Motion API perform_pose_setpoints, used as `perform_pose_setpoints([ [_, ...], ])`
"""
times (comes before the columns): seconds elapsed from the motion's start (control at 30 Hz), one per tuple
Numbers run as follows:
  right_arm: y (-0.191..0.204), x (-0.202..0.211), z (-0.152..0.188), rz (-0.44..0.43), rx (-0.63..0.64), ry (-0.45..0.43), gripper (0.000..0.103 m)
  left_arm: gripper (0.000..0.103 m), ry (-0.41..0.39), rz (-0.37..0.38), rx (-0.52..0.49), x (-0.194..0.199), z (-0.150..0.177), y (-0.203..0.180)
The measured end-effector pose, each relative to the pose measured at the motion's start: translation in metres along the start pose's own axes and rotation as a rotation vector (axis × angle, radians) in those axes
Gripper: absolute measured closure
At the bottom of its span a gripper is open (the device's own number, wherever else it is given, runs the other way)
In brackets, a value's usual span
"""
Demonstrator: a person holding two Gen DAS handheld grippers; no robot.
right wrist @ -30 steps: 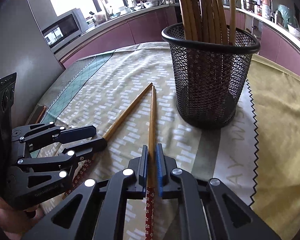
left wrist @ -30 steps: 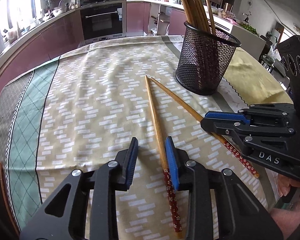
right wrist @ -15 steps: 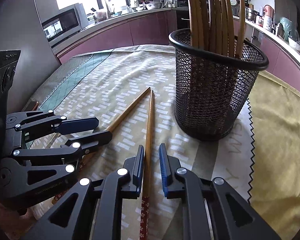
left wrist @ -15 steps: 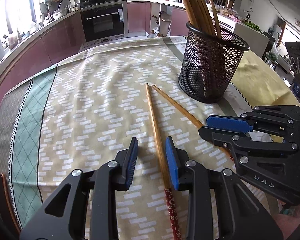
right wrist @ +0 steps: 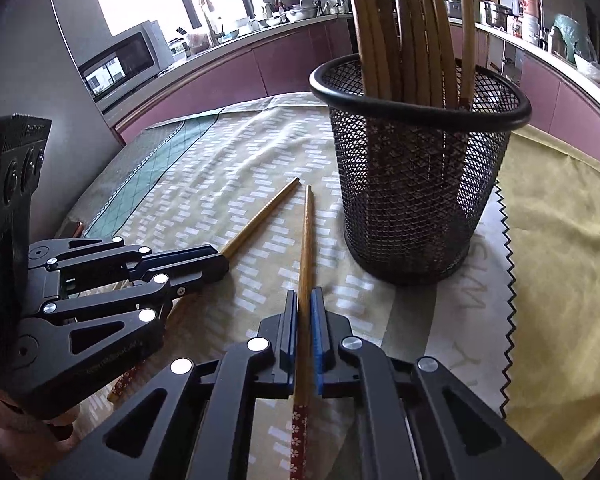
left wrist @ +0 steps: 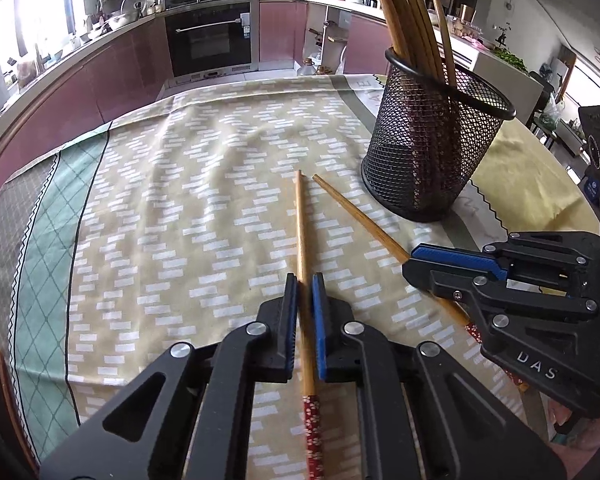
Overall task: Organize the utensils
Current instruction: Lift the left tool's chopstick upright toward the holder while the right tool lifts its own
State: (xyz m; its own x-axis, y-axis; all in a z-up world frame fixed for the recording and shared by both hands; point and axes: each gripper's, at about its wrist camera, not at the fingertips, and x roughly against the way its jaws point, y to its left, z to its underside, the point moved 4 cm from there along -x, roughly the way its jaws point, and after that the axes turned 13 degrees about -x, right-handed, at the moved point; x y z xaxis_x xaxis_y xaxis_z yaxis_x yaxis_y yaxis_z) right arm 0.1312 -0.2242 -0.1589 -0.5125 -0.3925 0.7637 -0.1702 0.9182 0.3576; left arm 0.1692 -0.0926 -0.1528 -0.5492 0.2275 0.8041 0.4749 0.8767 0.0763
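Observation:
Two wooden chopsticks with red flowered ends lie on the tablecloth in a narrow V. My left gripper (left wrist: 305, 280) is shut on the left chopstick (left wrist: 301, 224), which also shows in the right wrist view (right wrist: 260, 216). My right gripper (right wrist: 304, 298) is shut on the right chopstick (right wrist: 306, 240), seen from the left wrist as the slanted one (left wrist: 360, 220). Both chopstick tips point toward a black mesh holder (left wrist: 432, 144) (right wrist: 416, 184) that stands upright with several chopsticks in it.
The table carries a yellow patterned cloth (left wrist: 180, 200) with a green band (left wrist: 40, 260) at the left. A plain yellow cloth with a zigzag edge (right wrist: 560, 260) lies right of the holder. Kitchen counters and an oven (left wrist: 210, 36) stand beyond the table.
My left gripper has moved right and closed on the left chopstick. My right gripper opened slightly half a second ago and is closed on its chopstick again. Both views sit a little higher.

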Motion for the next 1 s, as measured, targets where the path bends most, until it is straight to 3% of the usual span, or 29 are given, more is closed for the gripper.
perform_pose_setpoints([
  [1.0, 0.006, 0.072, -0.001, -0.186, 0.002, -0.134, 0.097, 0.095, -0.153, 0.095, 0.036, 0.078, -0.007, 0.000],
])
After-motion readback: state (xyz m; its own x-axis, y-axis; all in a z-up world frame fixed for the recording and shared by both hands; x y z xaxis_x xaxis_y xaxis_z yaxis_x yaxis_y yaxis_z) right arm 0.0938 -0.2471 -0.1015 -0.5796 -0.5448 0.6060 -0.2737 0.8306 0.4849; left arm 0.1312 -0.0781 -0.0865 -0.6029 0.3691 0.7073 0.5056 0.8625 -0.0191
